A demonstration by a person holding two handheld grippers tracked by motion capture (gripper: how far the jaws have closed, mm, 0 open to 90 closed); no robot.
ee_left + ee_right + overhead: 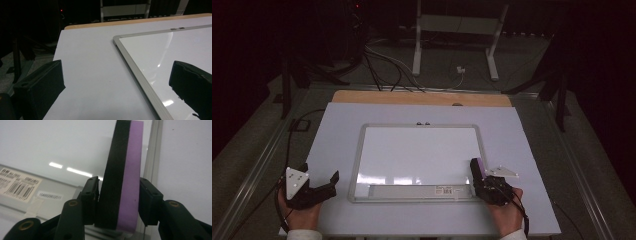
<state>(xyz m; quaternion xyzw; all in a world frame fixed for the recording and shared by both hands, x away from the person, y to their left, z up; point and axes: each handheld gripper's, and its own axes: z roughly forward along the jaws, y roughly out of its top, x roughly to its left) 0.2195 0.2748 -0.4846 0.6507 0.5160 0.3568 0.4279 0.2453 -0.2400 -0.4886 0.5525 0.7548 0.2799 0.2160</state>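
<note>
Gripping an eraser [125, 157] with the right gripper [119, 195] - jaws only narrowly apart, one pad lying against the black felt side and the other against the purple foam side. Standing the eraser on its edge between the pads, with its far end sticking out well beyond the jaw tips. Hovering it over the near right corner of the whiteboard [422, 150], just inside the grey frame; cannot tell whether the eraser is touching the board surface. Holding this gripper from behind with the right hand [507, 212], which is lying just in front of that same corner.

Resting the left gripper [319, 174] on the white table cover [337, 125], near the near left corner of the whiteboard but apart from it. Keeping its jaws spread wide - nothing between them, only bare cover and, in the left gripper view, a stretch of the board's left frame. Supporting it with the left hand [302, 215] from below.

Lying flat in the middle of the cover, the whiteboard is looking clean, with lamp reflections on its near part. Running along its near edge, a grey tray strip [412, 190] with a barcode label [454, 190] close to the eraser. Showing beyond the far edge of the whiteboard, a strip of wooden tabletop [412, 98].
</note>
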